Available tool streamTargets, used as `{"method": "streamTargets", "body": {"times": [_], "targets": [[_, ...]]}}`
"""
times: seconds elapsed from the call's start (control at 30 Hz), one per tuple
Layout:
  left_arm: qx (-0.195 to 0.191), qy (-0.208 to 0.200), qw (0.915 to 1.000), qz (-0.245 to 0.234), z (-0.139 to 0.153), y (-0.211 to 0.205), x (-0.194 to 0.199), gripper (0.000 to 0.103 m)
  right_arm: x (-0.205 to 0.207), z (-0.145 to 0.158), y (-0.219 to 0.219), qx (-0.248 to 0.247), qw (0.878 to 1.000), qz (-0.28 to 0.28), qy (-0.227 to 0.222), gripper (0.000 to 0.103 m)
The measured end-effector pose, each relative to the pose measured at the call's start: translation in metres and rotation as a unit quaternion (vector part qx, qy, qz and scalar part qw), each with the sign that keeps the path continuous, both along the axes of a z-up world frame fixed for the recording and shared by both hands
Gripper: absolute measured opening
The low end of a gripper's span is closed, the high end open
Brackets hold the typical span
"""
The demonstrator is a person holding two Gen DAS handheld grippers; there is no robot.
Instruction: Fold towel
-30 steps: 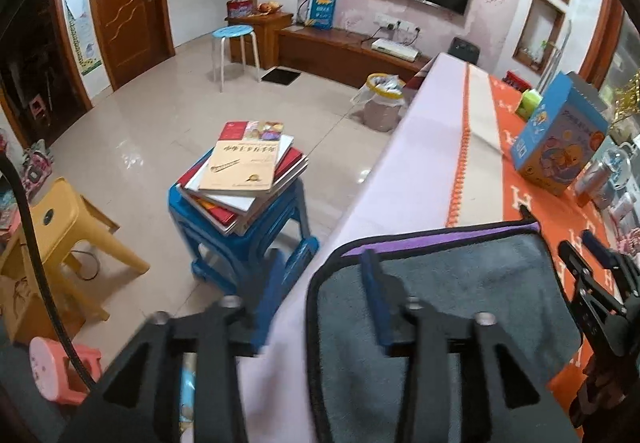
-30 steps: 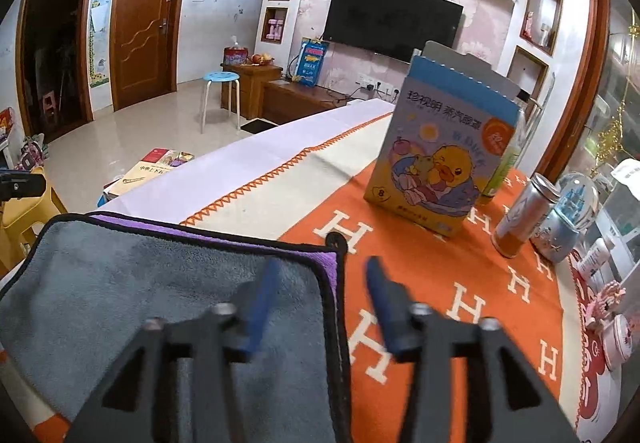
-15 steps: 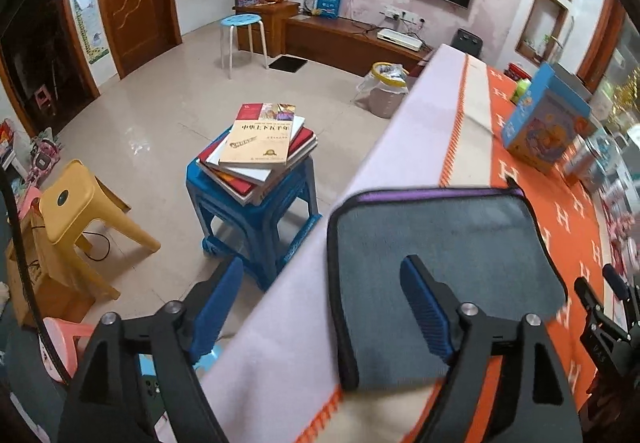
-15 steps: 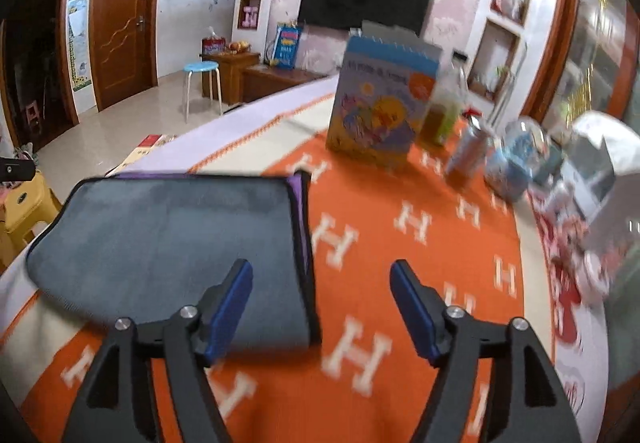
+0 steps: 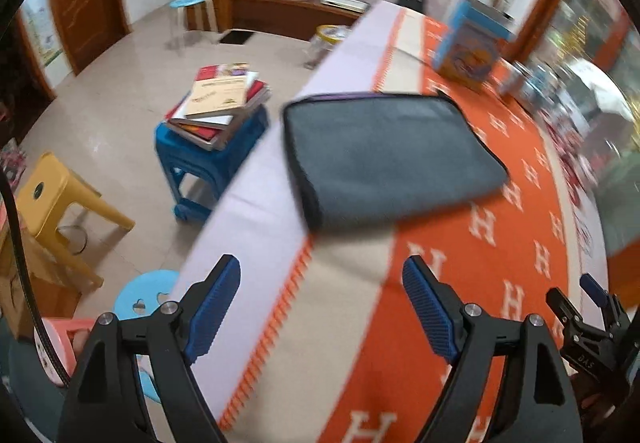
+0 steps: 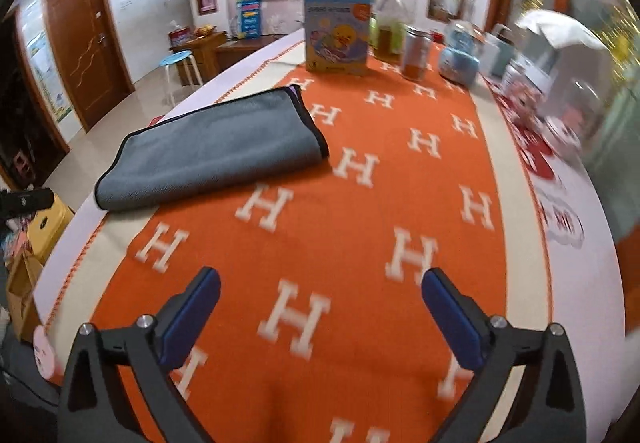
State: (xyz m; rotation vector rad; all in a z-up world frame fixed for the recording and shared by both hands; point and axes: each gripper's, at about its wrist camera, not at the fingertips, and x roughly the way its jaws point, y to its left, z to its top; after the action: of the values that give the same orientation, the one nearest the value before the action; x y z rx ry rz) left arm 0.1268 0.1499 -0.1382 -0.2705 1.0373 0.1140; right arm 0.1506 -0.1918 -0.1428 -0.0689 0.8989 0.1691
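A grey towel [image 5: 392, 155] with a dark edge and a purple underside lies folded flat on the orange cloth with white H marks [image 5: 500, 243]. It also shows in the right wrist view [image 6: 212, 147], at the table's left side. My left gripper [image 5: 322, 303] is open and empty, well back from the towel near the table's front edge. My right gripper [image 6: 320, 307] is open and empty, above the orange cloth, apart from the towel. The right gripper also shows in the left wrist view [image 5: 588, 327] at the lower right.
A blue duck-print box [image 6: 338, 33], a bottle [image 6: 390, 27], a can [image 6: 416, 51] and jars stand at the table's far end and right side. Beside the table's left edge stand a blue stool with books [image 5: 216, 123], a yellow stool [image 5: 48, 195] and a light-blue stool [image 5: 144, 299].
Both grippers have opened wide, let go of the towel and pulled back toward the table's front edge. The towel now lies folded and still.
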Motion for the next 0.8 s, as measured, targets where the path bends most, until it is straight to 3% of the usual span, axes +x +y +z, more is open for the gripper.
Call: {"method": "streamTargets", "body": {"times": [0.4, 0.73, 0.8], "targets": [[0.009, -0.01, 0.9893, -0.145, 0.032, -0.09, -0.042, 0.083, -0.096, 0.023, -0.025, 0.054, 0.995, -0.083, 0.008, 0.103], [0.016, -0.004, 0.982, -0.188, 0.06, -0.144, -0.056, 0.083, -0.128, 0.059, -0.048, 0.077, 0.994, -0.078, 0.022, 0.103], [0.016, -0.006, 0.9808, -0.194, 0.071, -0.151, -0.062, 0.091, -0.131, 0.07, -0.05, 0.069, 0.994, -0.077, 0.024, 0.103]]}}
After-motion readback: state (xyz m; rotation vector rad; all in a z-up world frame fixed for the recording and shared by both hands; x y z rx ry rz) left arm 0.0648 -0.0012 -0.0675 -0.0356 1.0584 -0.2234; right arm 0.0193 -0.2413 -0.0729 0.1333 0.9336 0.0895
